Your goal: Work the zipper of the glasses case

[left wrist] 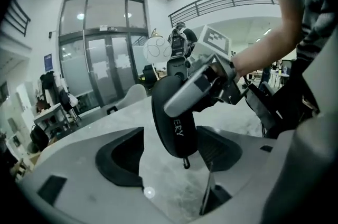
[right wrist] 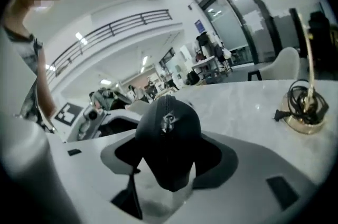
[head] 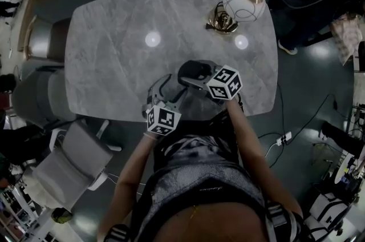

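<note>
A black zippered glasses case point(head: 193, 71) hangs above the marble table point(head: 114, 35) near its front edge. My right gripper point(head: 197, 78) is shut on it; in the right gripper view the case point(right wrist: 168, 149) fills the gap between the jaws, its zipper pull point(right wrist: 168, 121) facing the camera. My left gripper point(head: 165, 89) stands open just left of it. In the left gripper view the case point(left wrist: 177, 128) hangs end-down between the wide jaws without touching the pads point(left wrist: 124, 157), and a small zipper pull point(left wrist: 186, 163) dangles from its lower end. The right gripper point(left wrist: 195, 93) clamps the case from the right.
A lamp with a glass globe and brass base point(head: 242, 1) stands at the table's far right, its cord coiled at the base point(right wrist: 303, 106). Grey chairs point(head: 68, 161) stand round the table. The person's torso is close to the front edge.
</note>
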Tool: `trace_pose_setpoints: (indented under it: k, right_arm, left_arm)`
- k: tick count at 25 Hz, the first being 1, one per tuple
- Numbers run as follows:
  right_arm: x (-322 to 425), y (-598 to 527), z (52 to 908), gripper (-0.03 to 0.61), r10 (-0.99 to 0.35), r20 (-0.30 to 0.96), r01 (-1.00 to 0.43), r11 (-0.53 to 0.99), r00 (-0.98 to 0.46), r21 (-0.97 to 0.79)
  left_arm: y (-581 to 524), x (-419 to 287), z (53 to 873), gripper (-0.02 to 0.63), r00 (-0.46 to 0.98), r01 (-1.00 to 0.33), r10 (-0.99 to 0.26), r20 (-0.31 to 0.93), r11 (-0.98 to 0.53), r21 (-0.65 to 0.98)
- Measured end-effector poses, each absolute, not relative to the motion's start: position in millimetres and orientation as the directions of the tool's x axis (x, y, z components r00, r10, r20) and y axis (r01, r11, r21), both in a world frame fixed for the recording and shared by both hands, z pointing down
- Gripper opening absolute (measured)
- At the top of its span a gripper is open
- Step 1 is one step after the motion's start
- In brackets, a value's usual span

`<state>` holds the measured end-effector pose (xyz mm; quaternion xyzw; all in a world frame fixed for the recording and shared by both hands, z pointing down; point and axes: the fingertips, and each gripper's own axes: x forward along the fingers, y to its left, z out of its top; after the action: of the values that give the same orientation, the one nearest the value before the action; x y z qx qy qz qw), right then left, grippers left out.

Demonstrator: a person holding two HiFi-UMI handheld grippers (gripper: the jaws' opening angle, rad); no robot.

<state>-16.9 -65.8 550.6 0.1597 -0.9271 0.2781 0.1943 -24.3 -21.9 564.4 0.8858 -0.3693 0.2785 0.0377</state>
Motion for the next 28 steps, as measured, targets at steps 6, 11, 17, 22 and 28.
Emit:
trace_pose_setpoints:
  k: [6,11,17,22,28]
  right_arm:
    - [-9,-76,530,0.308,-0.274,0.255,-0.374,0.637,-0.927,-0.675]
    - [-2,-78,531,0.310,-0.287,0.235,-0.365,0.593,-0.929,-0.718]
    - [13,-68,550,0.314,-0.213,0.372,-0.415,0.654,-0.904,-0.633]
    - [24,-63,569,0.318,-0.208,0.423,-0.458,0.591,-0.882,-0.664]
    - [34,-51,607,0.318,-0.171,0.465,-0.489,0.449,-0.868,-0.748]
  left_arm:
    - [-34,-11,576,0.307,0.569,-0.658,-0.617,0.544,-0.738,-0.149]
    - [-40,-7,577,0.305,0.570,-0.637,-0.601,0.560,-0.754,-0.162]
    - [-34,-7,591,0.293,0.565,-0.536,-0.543,0.622,-0.814,-0.224]
    - [-31,-1,606,0.293,0.571,-0.468,-0.493,0.656,-0.852,-0.234]
    - [-21,4,637,0.293,0.571,-0.386,-0.388,0.724,-0.905,-0.180]
